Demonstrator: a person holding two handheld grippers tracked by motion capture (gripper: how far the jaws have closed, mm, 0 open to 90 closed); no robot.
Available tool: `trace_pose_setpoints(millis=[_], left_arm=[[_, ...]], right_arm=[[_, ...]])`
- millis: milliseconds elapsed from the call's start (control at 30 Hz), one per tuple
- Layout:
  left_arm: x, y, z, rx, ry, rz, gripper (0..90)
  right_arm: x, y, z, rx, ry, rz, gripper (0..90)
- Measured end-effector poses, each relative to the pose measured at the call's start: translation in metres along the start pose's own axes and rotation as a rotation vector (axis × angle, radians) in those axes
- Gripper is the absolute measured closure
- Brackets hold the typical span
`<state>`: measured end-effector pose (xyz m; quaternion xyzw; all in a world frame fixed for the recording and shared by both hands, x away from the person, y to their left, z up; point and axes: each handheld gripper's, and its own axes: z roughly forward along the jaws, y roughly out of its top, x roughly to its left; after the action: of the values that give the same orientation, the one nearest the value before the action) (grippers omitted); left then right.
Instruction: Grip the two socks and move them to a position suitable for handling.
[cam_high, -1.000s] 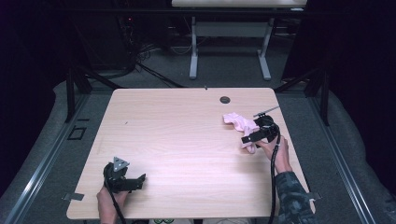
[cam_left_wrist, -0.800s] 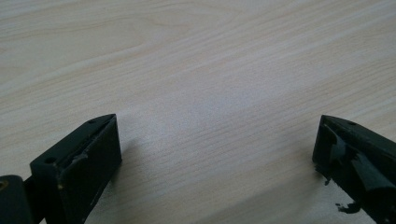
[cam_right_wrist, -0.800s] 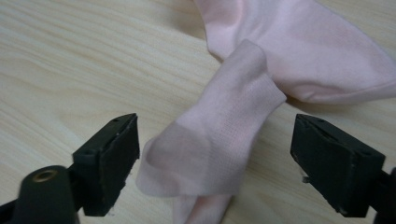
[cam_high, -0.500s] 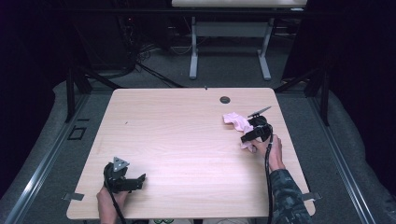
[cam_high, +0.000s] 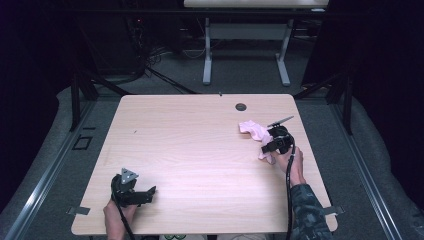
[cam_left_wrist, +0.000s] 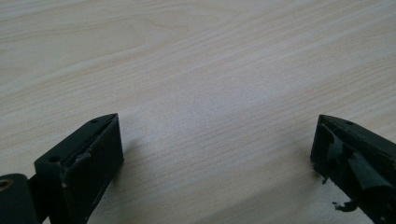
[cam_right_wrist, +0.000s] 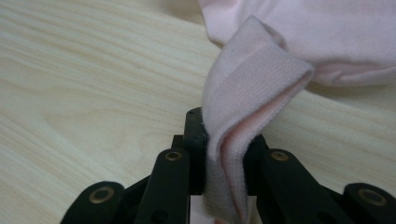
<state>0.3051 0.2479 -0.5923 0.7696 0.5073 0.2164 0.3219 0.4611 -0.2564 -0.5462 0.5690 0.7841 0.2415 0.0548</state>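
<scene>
The person's right hand is reaching forward over the table, holding the right hand-held gripper low and angled toward the far left. Its jaws have just been closing and are now pinching a fold of the pink cloth; the rest of the cloth is lying bunched on the table just ahead of that gripper. The table's right edge is running near this gripper's outer side, while bare wood is stretching wide on its inner side. The left hand-held gripper is resting near the front edge, its jaws standing wide apart over bare wood, well apart from the cloth.
</scene>
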Motion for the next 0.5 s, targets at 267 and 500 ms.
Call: trace_pose_setpoints(millis=[267,500], left_arm=[[0.0,0.0,0.0,-0.001,0.0,0.0,2.2],[0.0,0.0,0.0,-0.001,0.001,-0.001,2.2]], right_arm=[[0.013,-0.002,-0.023,-0.035,0.012,-0.053,78.3],[0.025,-0.009,-0.042,-0.052,0.045,-0.102,77.9]])
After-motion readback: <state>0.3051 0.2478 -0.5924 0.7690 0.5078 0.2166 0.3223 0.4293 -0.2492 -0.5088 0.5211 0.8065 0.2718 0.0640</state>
